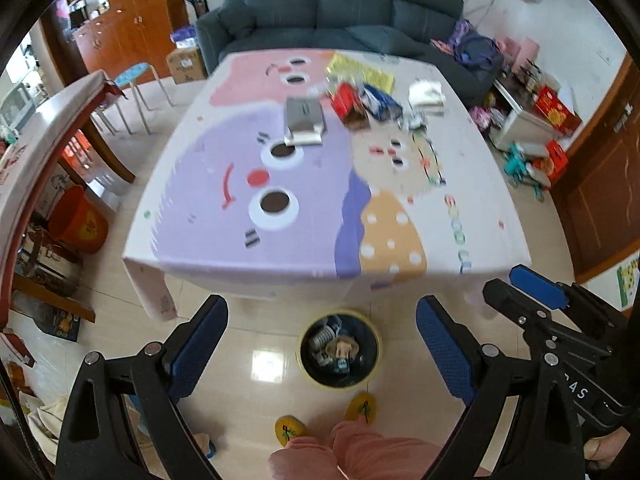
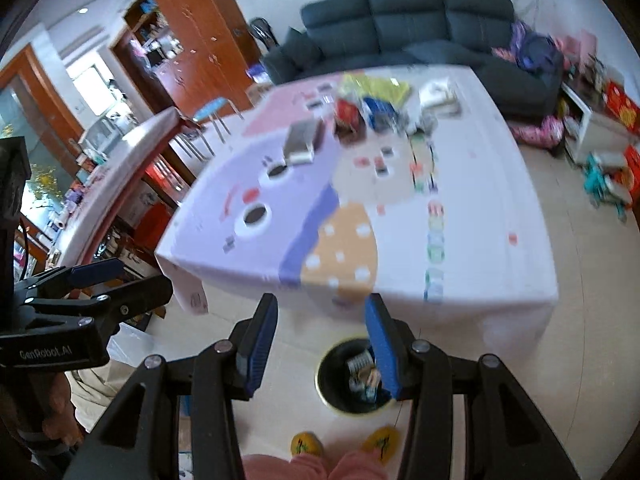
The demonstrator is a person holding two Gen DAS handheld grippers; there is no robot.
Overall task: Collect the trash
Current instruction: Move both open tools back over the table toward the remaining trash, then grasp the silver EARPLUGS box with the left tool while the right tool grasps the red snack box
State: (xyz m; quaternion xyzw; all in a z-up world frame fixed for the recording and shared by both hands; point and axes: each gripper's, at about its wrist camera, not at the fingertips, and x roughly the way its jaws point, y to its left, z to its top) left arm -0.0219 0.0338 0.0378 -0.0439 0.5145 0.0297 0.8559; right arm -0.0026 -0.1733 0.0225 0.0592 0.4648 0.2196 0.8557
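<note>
Two hand-held grippers with black arms and blue pads are held above a glossy beige tiled floor [image 1: 120, 280], both angled downward. The left gripper [image 1: 322, 344] is spread wide with nothing between its pads. The right gripper [image 2: 322, 344] is parted about halfway, and nothing is gripped there either. Directly beneath them a round black trash bin with a yellow rim [image 1: 339, 354] is seen on the floor, just in front of a low table draped in a pastel cartoon-print cloth [image 1: 312, 184]; crumpled wrappers and scraps are already piled inside it. More litter is left at the far end of the table: a red snack packet [image 1: 346, 100], a blue wrapper [image 1: 380, 102], a yellow plastic bag [image 1: 360, 70], a wad of white tissue [image 1: 426, 94] and a flat grey box [image 1: 304, 118]. A dark grey three-seat sofa [image 1: 348, 12] is visible behind the table. At the bottom edge, pink trouser legs [image 1: 360, 452] and yellow slippers [image 1: 361, 407] of the person are shown.
</note>
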